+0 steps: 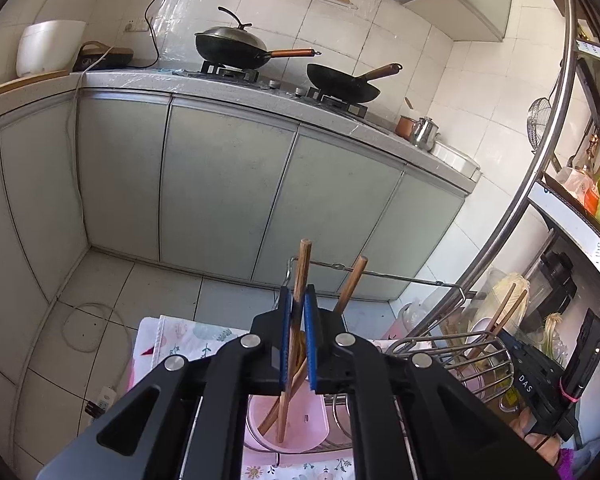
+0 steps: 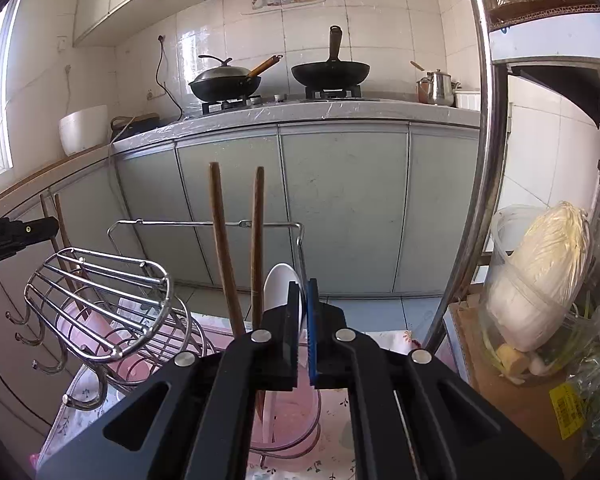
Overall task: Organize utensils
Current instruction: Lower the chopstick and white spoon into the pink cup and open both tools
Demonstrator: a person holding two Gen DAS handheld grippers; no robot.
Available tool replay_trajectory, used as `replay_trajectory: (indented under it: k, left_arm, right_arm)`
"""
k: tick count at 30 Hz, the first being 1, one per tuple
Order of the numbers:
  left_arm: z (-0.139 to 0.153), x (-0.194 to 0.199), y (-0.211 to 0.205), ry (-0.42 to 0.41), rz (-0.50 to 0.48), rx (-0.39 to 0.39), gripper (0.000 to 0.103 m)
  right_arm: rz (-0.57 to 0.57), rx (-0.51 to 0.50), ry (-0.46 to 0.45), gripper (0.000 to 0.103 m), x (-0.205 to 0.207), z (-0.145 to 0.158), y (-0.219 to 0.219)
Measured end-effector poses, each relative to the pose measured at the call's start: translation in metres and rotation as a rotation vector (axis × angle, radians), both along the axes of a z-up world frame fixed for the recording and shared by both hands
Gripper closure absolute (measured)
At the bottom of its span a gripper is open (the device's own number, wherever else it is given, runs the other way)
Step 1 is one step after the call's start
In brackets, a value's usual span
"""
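The left gripper [image 1: 299, 304] is clenched on a wooden chopstick [image 1: 301, 268], which stands nearly upright between its blue pads; its lower end reaches down into a pink holder [image 1: 300, 420] below. A second chopstick [image 1: 352, 284] leans to the right just beside it (its lower part is hidden behind the gripper). The right gripper [image 2: 304, 300] grasps the rim of a white spoon [image 2: 280, 284], pinched on edge between its narrow jaws. Two more chopsticks [image 2: 224, 240] rise from the holder just left of the spoon. A wire rack [image 2: 100, 300] sits further left, above a floral cloth [image 2: 336, 464].
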State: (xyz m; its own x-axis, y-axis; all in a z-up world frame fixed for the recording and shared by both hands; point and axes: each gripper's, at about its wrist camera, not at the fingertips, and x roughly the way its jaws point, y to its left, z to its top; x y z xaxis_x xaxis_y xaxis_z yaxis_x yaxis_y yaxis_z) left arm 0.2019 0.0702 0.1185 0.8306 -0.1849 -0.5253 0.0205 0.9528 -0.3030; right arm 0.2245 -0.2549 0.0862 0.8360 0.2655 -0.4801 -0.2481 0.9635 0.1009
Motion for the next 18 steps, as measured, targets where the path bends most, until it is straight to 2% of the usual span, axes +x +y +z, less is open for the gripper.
replay_trajectory:
  k: [5, 11, 15, 18]
  left_arm:
    - [0.008, 0.008, -0.007, 0.041, -0.040, 0.097, 0.098]
    - [0.019, 0.009, -0.009, 0.054, -0.098, 0.106, 0.099]
    - [0.003, 0.016, -0.019, 0.112, -0.126, 0.149, 0.098]
    - [0.002, 0.015, -0.019, 0.117, -0.128, 0.155, 0.098]
  right_arm:
    - [0.010, -0.028, 0.012, 0.100, 0.004, 0.003, 0.005]
    - [0.012, -0.032, 0.027, 0.100, 0.007, 0.004, 0.006]
    - [0.012, -0.029, 0.030, 0.100, 0.006, 0.003, 0.007]
    - [0.013, -0.036, 0.041, 0.100, 0.006, 0.005, 0.007]
